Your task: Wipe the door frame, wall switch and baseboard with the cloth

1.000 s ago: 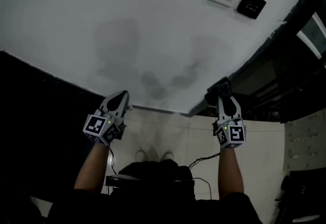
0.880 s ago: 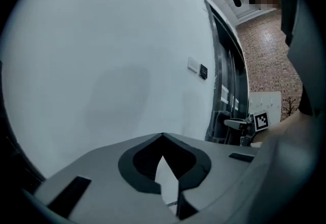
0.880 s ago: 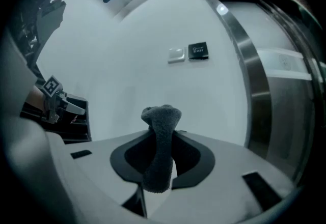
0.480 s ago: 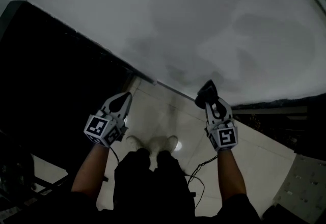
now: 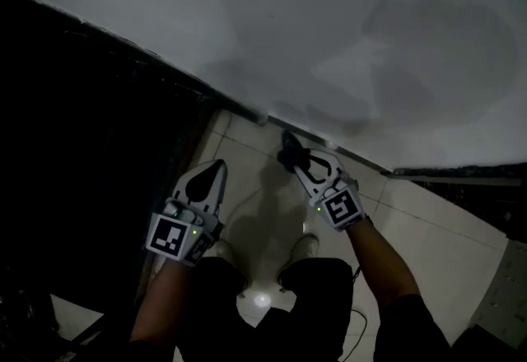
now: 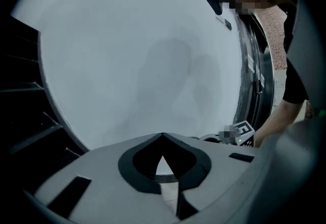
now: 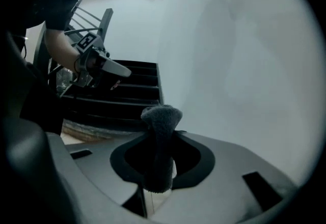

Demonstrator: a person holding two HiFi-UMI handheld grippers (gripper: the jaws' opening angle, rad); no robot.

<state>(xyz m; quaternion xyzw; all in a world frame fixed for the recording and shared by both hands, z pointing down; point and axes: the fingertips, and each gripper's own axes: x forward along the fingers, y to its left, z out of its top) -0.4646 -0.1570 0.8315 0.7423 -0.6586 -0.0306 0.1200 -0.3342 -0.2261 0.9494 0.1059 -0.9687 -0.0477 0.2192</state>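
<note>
Right gripper (image 5: 293, 160) is clamped on the dark cloth (image 7: 160, 131), whose tuft sits just beside the foot of the wall (image 5: 329, 23), over the floor (image 5: 255, 187). Left gripper (image 5: 217, 166) has its jaws together with nothing between them.

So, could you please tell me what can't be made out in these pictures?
Wall switch: beyond the head view's edges; a dark mark in the left gripper view is too small to name.
Cloth touching baseboard: head view too dim; in the right gripper view the cloth hides its own tip.
Baseboard dirt: head view too dark.
</note>
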